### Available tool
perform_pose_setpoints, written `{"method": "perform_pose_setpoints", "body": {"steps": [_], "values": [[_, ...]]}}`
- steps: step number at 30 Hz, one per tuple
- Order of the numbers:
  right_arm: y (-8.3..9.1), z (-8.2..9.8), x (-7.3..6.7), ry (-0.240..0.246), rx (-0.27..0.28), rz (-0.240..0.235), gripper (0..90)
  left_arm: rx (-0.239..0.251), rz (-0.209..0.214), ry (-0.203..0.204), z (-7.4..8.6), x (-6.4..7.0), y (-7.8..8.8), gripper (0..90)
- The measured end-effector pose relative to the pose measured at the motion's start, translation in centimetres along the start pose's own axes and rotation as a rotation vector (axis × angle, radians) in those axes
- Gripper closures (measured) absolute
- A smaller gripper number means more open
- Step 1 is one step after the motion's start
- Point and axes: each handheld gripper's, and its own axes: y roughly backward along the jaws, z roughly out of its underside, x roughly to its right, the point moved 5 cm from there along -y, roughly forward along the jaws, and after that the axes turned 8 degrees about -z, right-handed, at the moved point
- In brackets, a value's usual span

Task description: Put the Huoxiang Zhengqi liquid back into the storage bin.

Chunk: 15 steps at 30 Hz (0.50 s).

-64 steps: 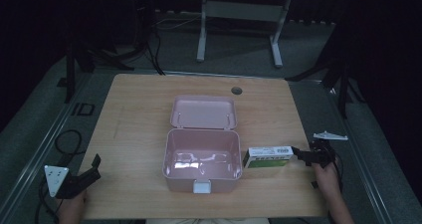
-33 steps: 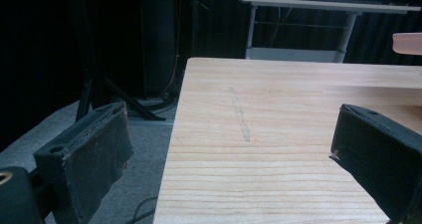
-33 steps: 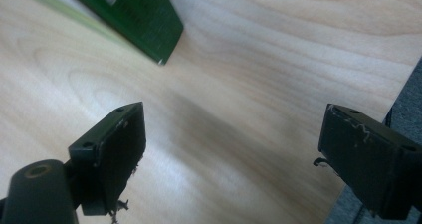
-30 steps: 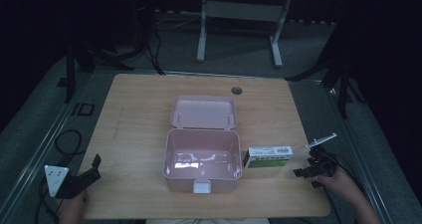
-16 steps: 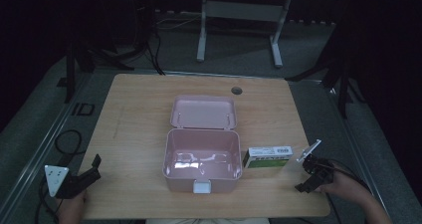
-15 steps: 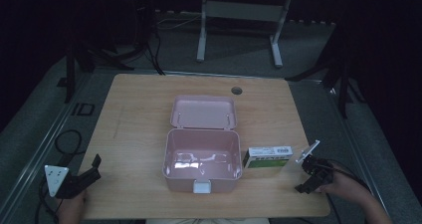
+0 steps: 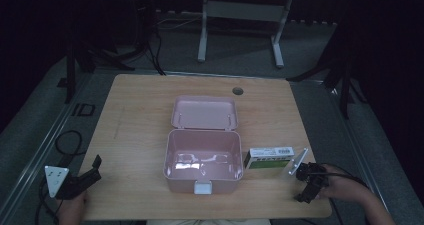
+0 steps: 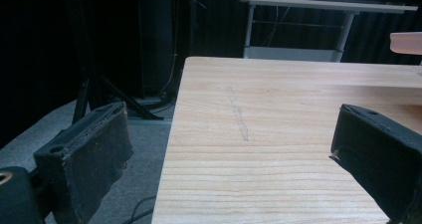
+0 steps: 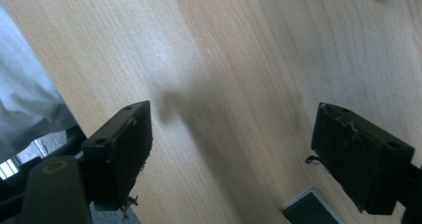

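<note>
Pink box (image 7: 202,160) open (carton (image 7: 269,157) beside).

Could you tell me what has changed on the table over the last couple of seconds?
The right gripper let go of the green-and-white box and drew back toward the table's near right corner, turning as it went; its fingers are open. The box stayed beside the open pink case. The left gripper kept its place at the near left edge, open.

Table (image 7: 150,115): light wood grain, matt, smooth. Pink box (image 7: 202,157) at its middle looks like glossy plastic, with reflections seen on the inner floor. Carton (image 7: 268,158) just beside the box reads as printed card; gripper jaw pads are seen as black, matt, rough.
</note>
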Motion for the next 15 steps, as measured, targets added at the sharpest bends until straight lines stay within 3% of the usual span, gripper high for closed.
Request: {"method": "perform_pose_setpoints", "body": {"steps": [11,15], "values": [[0.6,-2.2,-1.1,0.113,-0.059,0.022,18.1,0.0,0.008,0.002,0.0,0.0,0.0,2.6],[0.6,-2.9,-1.6,0.138,-0.071,0.006,18.0,-0.002,0.01,0.001,0.0,0.0,0.0,2.6]]}}
